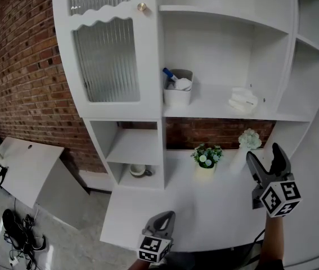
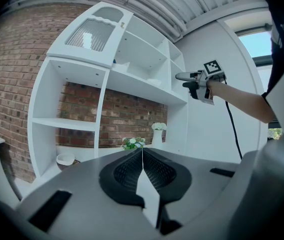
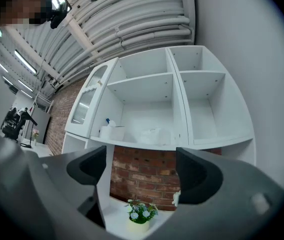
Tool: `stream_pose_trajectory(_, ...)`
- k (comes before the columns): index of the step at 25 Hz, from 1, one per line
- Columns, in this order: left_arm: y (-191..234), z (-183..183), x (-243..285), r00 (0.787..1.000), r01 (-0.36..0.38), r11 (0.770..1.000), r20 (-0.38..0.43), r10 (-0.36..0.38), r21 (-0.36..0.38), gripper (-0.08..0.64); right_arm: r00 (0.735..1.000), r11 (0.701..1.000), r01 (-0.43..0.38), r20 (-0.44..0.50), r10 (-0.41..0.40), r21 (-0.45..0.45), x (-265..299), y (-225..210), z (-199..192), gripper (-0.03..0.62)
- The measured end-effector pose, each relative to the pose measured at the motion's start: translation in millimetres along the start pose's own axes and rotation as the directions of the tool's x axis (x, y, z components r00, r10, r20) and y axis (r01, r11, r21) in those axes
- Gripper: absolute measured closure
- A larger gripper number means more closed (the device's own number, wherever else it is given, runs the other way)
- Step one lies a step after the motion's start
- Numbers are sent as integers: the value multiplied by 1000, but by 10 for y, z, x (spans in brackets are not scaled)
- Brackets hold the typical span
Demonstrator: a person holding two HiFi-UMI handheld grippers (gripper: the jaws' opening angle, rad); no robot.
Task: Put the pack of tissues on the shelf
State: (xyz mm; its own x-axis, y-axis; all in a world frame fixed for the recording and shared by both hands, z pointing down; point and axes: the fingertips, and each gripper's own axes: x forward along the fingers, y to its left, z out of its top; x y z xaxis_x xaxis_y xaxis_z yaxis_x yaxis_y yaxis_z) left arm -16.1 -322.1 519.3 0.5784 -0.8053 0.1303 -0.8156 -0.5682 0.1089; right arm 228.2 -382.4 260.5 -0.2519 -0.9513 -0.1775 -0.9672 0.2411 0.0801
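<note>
Head view: the left tongs (image 1: 167, 216) sit low over the front edge of the white surface (image 1: 215, 207), below and left of the flowerpot (image 1: 207, 157), with the 2 jaws pressed together. The right tongs (image 1: 263, 155) are raised to the right of the flowerpot, spread wide and empty. The pack of tissues (image 1: 243, 100) lies on the shelf (image 1: 204, 110), above and right of the flowerpot and well apart from both tongs. A white container (image 1: 178, 91) stands on the same shelf, above and left of the flowerpot.

Left gripper view: the left tongs (image 2: 142, 151) are fully closed, their ribbed pads meeting with nothing between them. The flowerpot (image 2: 133, 143) shows just past their tips, and the right tongs (image 2: 182, 76) hang high to its right.

Right gripper view: the right tongs (image 3: 143, 170) gape wide and grip nothing. The flowerpot (image 3: 140, 213) sits low between the jaws. The pack of tissues (image 3: 153, 135) rests on the shelf (image 3: 147, 145) straight above the flowerpot, untouched, and the white container (image 3: 112, 132) is up and left of it.
</note>
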Motion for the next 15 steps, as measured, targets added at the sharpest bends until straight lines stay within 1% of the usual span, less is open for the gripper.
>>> stream_pose_trajectory(3, -65, -30, -69, 1000, -4, 1000, -7, 4, -2, 548, 1000, 1000, 1, -29, -1, 2, -187, 49, -212, 167)
stream_pose_trajectory(5, -105, -43, -114, 1000, -7, 1000, -14, 7, -5, 548, 999, 1000, -7, -44, 9, 24, -291, 103, -358, 167)
stream_pose_trajectory(7, -155, -49, -152, 1000, -6, 1000, -6, 6, -5, 548, 998, 999, -21, -59, 24, 41, -408, 182, -498, 169)
stream_pose_trajectory(11, -205, -93, -214, 1000, -15, 1000, 7, 15, -6, 548, 995, 998, -38, -89, 41, 41, -639, 329, -752, 169)
stream_pose_trajectory(15, -281, -98, -242, 1000, -13, 1000, 14, 13, -16, 548, 994, 998, -37, -100, 42, 50, -832, 431, -947, 172)
